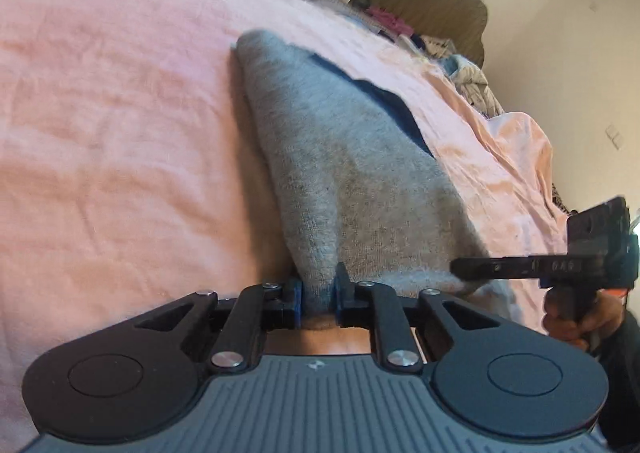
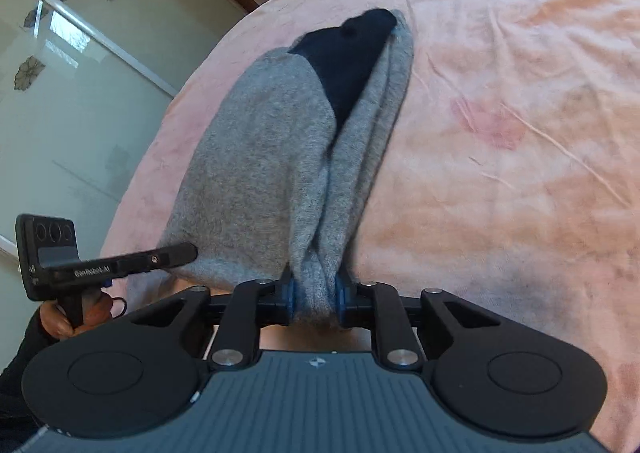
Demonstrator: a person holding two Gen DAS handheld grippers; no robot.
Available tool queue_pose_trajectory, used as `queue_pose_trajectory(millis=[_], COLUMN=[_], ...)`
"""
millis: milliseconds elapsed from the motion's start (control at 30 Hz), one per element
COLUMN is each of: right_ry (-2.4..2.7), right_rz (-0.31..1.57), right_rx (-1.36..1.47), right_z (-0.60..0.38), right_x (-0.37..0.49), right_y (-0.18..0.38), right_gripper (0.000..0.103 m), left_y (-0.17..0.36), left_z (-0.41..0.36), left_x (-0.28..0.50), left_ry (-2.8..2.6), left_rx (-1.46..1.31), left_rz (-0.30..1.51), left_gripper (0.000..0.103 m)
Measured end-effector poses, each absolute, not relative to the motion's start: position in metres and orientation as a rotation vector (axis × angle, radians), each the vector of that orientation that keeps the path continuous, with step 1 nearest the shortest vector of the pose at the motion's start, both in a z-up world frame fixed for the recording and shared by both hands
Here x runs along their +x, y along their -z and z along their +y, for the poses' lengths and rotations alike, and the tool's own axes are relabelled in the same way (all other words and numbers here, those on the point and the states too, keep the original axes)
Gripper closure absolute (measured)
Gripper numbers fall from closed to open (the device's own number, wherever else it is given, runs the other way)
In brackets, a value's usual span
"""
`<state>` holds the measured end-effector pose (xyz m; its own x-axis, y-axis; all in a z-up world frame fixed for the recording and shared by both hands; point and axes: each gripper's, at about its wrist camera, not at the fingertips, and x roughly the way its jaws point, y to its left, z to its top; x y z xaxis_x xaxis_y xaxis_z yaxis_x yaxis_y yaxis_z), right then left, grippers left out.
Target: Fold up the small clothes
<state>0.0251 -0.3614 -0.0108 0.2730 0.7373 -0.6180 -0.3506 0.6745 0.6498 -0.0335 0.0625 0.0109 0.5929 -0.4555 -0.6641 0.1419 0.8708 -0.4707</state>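
From my left wrist, a pink bedsheet [image 1: 120,113] covers the bed, with a heap of crumpled clothes [image 1: 472,81] beyond the grey garment [image 1: 352,181], against a cream wall. My left hand-held gripper [image 1: 319,293] is clamped on the garment's near edge; the cloth stretches away across the sheet. My right hand-held gripper [image 1: 472,267] enters from the side, its tip at the cloth.

From my right wrist, the sheet [image 2: 520,133] runs to a glass sliding door with flower decals [image 2: 60,53]. My right hand-held gripper [image 2: 315,295] pinches bunched grey folds; the garment's [image 2: 260,173] dark navy part [image 2: 348,53] lies farthest away. The left hand-held gripper's [image 2: 176,253] tip disappears behind cloth.
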Motion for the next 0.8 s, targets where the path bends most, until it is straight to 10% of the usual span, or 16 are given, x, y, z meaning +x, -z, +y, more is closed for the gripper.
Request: queue_pose_trajectory(millis=[33, 167, 233, 800], right_ry=[-0.739, -0.615, -0.531, -0.218], right_rz=[1.044, 0.849, 0.797, 0.708], right_rx=[0.433, 0.289, 0.196, -0.046], right_z=[-0.362, -0.359, -0.353, -0.289], right_x=[0.019, -0.029, -0.05, -0.073], right_y=[0.005, -0.032, -0.036, 0.016], right_gripper=[0.062, 0.015, 0.0, 0.0], left_y=[-0.018, -0.05, -0.049, -0.007], left_z=[0.056, 0.035, 0.024, -0.015], left_x=[-0.04, -0.087, -0.099, -0.092], left_ry=[0.324, 0.142, 0.136, 0.015], left_rx=[-0.345, -0.126, -0.113, -0.005], left_rz=[0.856, 0.646, 0.609, 0.722], left_gripper=[0.081, 0.007, 0.005, 0.0])
